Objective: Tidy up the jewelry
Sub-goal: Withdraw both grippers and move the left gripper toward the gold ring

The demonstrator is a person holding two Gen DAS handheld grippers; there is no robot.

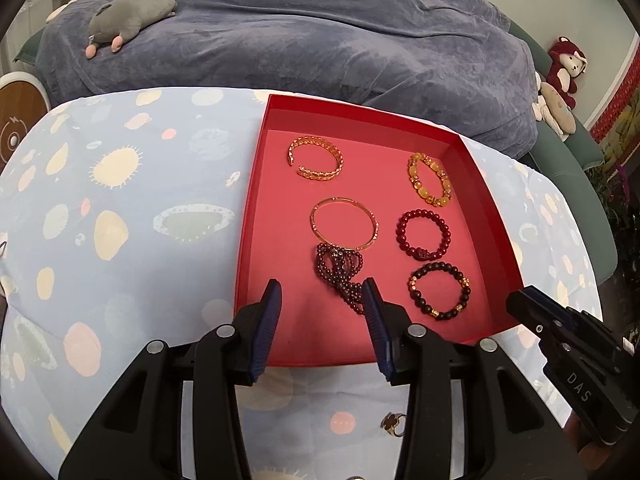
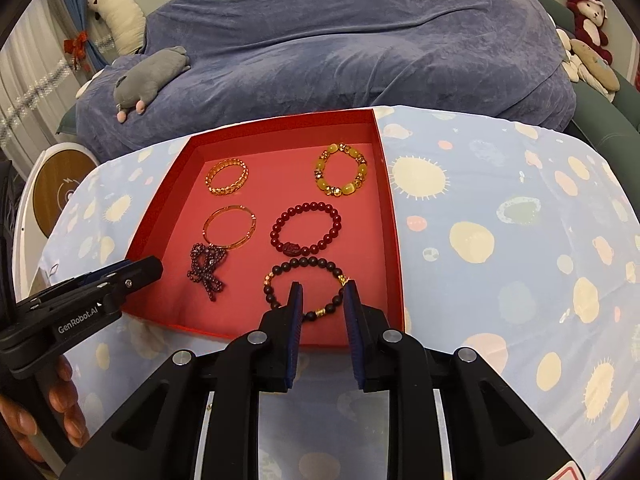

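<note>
You are holding the left gripper [image 1: 324, 296] low in the frame, jaws apart beside the purple beads [image 1: 340, 276] in the red box [image 1: 256, 200]. The right gripper [image 2: 322, 296] is hovering, jaws apart, over the dark bracelet [image 2: 276, 276].

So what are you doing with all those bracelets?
A person is sorting jewelry into a red box using a hand-held tool in each hand. Six bracelets already lie inside. The left tool is open over the tangled dark purple bead strand, gripping nothing. The right tool is open over the black bead bracelet, not squeezing it. A small flower-shaped piece lies outside on the spotted cloth.
</note>
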